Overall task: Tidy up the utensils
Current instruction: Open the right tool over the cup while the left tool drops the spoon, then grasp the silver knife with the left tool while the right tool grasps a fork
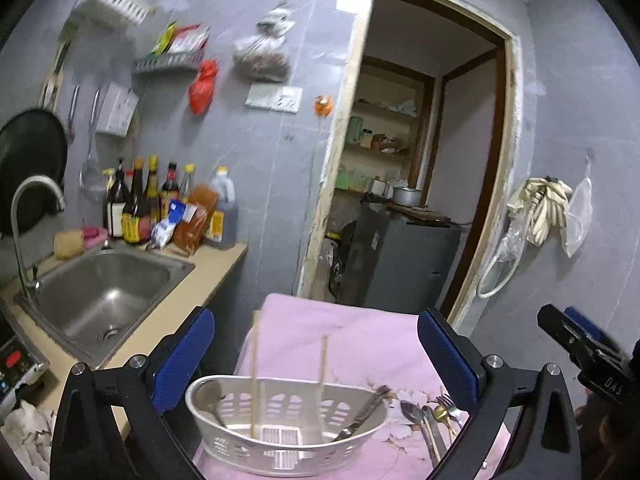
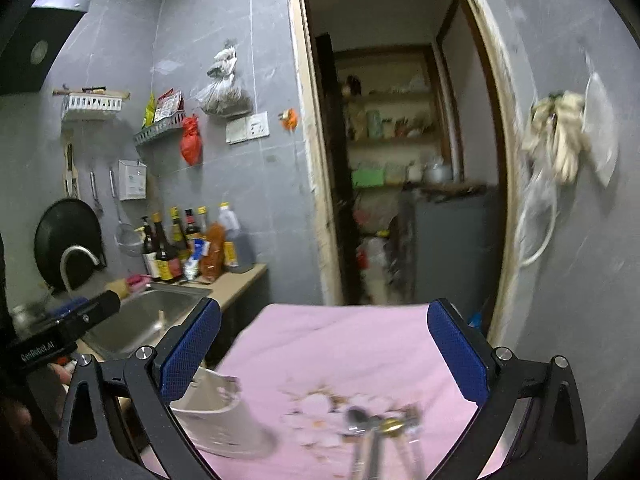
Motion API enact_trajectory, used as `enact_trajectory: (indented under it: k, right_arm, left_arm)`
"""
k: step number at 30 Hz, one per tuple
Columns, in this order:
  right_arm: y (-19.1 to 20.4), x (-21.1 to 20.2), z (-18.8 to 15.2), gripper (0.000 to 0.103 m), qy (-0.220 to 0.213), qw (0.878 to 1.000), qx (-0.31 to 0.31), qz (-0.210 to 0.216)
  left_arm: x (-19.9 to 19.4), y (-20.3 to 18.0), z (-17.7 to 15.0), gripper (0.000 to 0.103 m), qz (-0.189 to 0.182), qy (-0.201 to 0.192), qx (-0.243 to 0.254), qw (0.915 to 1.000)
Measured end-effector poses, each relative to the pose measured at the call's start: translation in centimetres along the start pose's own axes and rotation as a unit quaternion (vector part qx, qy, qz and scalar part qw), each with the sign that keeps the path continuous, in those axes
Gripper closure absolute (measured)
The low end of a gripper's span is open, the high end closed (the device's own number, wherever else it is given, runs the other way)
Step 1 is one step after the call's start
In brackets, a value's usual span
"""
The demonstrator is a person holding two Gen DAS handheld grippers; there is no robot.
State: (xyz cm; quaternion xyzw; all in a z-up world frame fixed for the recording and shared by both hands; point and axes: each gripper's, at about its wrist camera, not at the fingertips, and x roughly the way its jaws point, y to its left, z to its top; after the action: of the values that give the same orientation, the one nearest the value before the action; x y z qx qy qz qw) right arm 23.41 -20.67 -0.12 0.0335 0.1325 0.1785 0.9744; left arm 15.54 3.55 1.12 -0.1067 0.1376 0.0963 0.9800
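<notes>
Now, left wrist view: you look along your left gripper, held above the near end of a table under a pink cloth.
Left fingers: the blue pads stand wide apart with nothing between them.
Basket: a white slotted basket sits on the cloth just below and between your fingers.
Basket contents: two wooden chopsticks stand nearly upright in it, a spoon leans at its left end, and a dark-handled utensil leans against its right rim.
Loose cutlery: a small heap of spoons and forks, one with a gold bowl, lies on the flower print just right of the basket.
Other gripper: your right gripper shows at the right edge, well apart from the basket.
Surroundings: a steel sink with a curved tap is to the left, with sauce bottles behind it.

Right wrist view: your right gripper hangs over the same pink cloth; the lower part is blurred.
Right fingers: spread wide, blue pads holding nothing.
Loose cutlery: the heap lies low between your fingers, smeared; single pieces cannot be told apart.
Basket: its white side shows at lower left, partly behind the left-hand finger.
Other gripper: your left gripper reaches in from the left edge, in front of the sink.
</notes>
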Motion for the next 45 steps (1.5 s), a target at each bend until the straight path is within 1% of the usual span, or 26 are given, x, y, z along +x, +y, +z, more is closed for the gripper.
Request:
enact_trajectory:
  k: [4,8,11,14,20,23,26,30,34,36,37,39,41,42,44,45]
  right_arm:
    - [-2.2,-1.2,0.9,0.002,-0.001,1.000,-0.013,-0.013]
    - [-5.1,-1.8,1.0,0.002,0.014,1.000,-0.006,-0.021]
    - [-7.7,-1.6,0.4,0.002,0.037,0.999,0.008,-0.023]
    - [-9.9,-1.3,-0.6,0.002,0.047,0.998,0.017,-0.024]
    - [-13.9,-0.6,-2.6,0.002,0.069,0.997,0.032,-0.023]
    - [-15.3,0.2,-3.4,0.002,0.081,0.996,0.041,-0.024]
    - [-16.6,1.3,-4.6,0.002,0.102,0.993,0.051,-0.027]
    - [-18.0,2.7,-6.6,0.002,0.123,0.990,0.071,-0.011]
    - [-19.4,4.0,-8.7,0.002,0.139,0.986,0.093,0.000]
    - [-20.0,4.8,-9.7,0.002,0.147,0.984,0.105,0.001]
    - [-20.2,5.3,-10.2,0.002,0.153,0.982,0.110,0.004]
    - [-20.6,6.4,-11.2,0.002,0.166,0.979,0.117,0.012]
    - [-20.7,7.5,-12.2,0.004,0.178,0.976,0.122,0.023]
    - [-20.7,8.1,-12.7,0.005,0.184,0.975,0.123,0.029]
    - [-20.5,9.4,-13.7,0.007,0.201,0.971,0.121,0.044]
    - [-20.3,10.1,-14.2,0.007,0.209,0.969,0.119,0.049]
  left_arm:
    - [-0.1,-3.0,-0.6,0.001,-0.006,-0.004,0.015,0.9999]
    - [0.1,-5.7,-1.6,0.001,-0.017,0.008,0.023,0.9996]
    - [0.2,-7.4,-2.5,0.001,-0.022,0.016,0.025,0.9993]
    - [0.7,-9.3,-3.8,0.001,-0.027,0.026,0.025,0.9990]
    - [2.1,-12.6,-6.2,0.001,-0.023,0.034,0.040,0.9984]
    - [3.6,-13.9,-7.4,0.001,-0.026,0.053,0.046,0.9972]
    - [5.1,-14.4,-8.6,0.001,-0.025,0.077,0.046,0.9957]
    - [7.5,-14.6,-10.2,0.001,-0.033,0.117,0.038,0.9919]
    - [9.2,-15.3,-11.4,0.002,-0.040,0.132,0.041,0.9895]
    - [10.1,-15.6,-11.9,0.006,-0.039,0.141,0.046,0.9882]
    - [10.6,-15.7,-12.2,0.011,-0.037,0.147,0.046,0.9874]
    - [12.0,-15.9,-12.9,0.017,-0.033,0.170,0.044,0.9840]
    - [13.3,-15.9,-13.6,0.027,-0.025,0.190,0.041,0.9806]
    - [14.0,-15.9,-13.9,0.029,-0.023,0.201,0.037,0.9786]
    - [15.2,-15.6,-14.6,0.038,-0.021,0.218,0.027,0.9753]
    - [15.7,-15.5,-14.9,0.040,-0.020,0.226,0.022,0.9738]
